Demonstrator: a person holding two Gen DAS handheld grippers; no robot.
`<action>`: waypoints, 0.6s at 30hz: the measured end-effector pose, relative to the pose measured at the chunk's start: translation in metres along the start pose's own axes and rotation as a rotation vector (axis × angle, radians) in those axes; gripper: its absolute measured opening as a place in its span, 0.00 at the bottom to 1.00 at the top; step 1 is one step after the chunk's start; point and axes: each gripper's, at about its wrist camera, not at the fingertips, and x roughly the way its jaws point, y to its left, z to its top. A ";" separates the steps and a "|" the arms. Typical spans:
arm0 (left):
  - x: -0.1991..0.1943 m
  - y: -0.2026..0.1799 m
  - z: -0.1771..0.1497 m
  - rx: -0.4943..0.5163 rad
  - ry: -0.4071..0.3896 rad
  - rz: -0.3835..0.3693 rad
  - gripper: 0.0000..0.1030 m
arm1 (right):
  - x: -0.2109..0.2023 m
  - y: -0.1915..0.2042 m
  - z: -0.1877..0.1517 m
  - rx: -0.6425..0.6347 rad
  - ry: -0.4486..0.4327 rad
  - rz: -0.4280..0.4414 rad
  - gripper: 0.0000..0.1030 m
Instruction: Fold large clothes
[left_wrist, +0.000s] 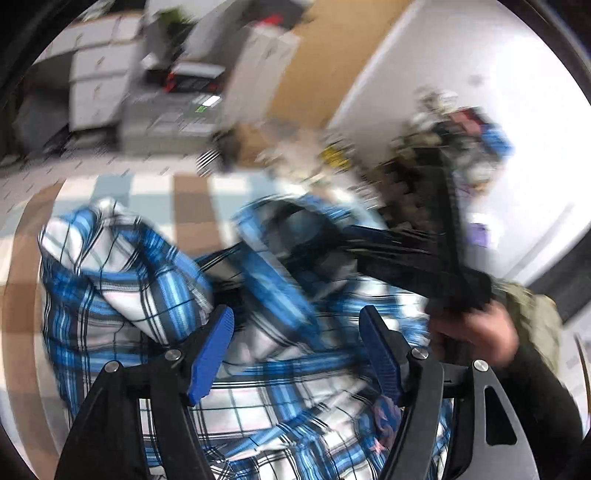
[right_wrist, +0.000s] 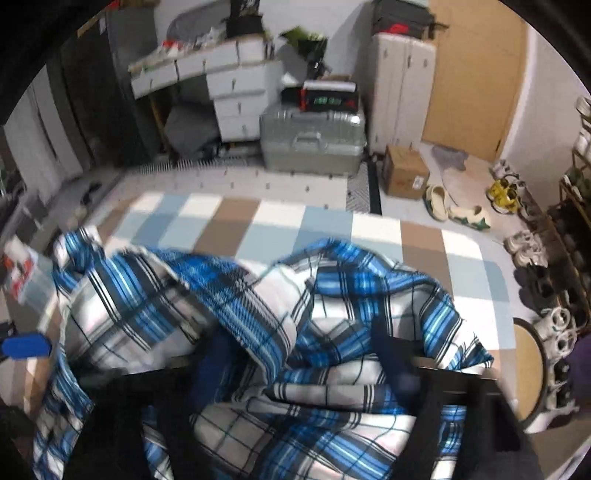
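Note:
A blue, white and black plaid shirt (left_wrist: 122, 273) lies bunched on a checked mat (left_wrist: 155, 192). My left gripper (left_wrist: 295, 343) is open just above the cloth, its blue pads (left_wrist: 210, 354) apart and holding nothing. The right gripper's black body (left_wrist: 417, 254) crosses the left wrist view at the right, held by a hand (left_wrist: 476, 336). In the right wrist view the shirt (right_wrist: 258, 332) is heaped over my right gripper (right_wrist: 299, 373), whose dark fingers (right_wrist: 399, 358) stand apart, partly hidden by cloth. The left gripper's blue pad (right_wrist: 26, 345) shows at the left edge.
The checked mat (right_wrist: 280, 225) spreads ahead. Beyond it stand a silver suitcase (right_wrist: 314, 140), a white drawer unit (right_wrist: 236, 96), a cardboard box (right_wrist: 404, 173) and loose shoes (right_wrist: 454, 212). A shoe rack (right_wrist: 554, 236) and a round stool (right_wrist: 528, 373) are at the right.

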 end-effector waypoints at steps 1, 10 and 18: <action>0.006 0.002 0.001 -0.024 0.023 0.004 0.64 | 0.002 0.000 -0.001 -0.001 0.019 0.006 0.22; 0.015 -0.003 0.021 -0.077 0.065 0.189 0.07 | -0.033 -0.016 -0.012 0.044 -0.064 0.071 0.05; -0.049 -0.035 -0.007 0.175 -0.017 0.257 0.04 | -0.112 -0.013 -0.015 0.132 -0.195 0.160 0.04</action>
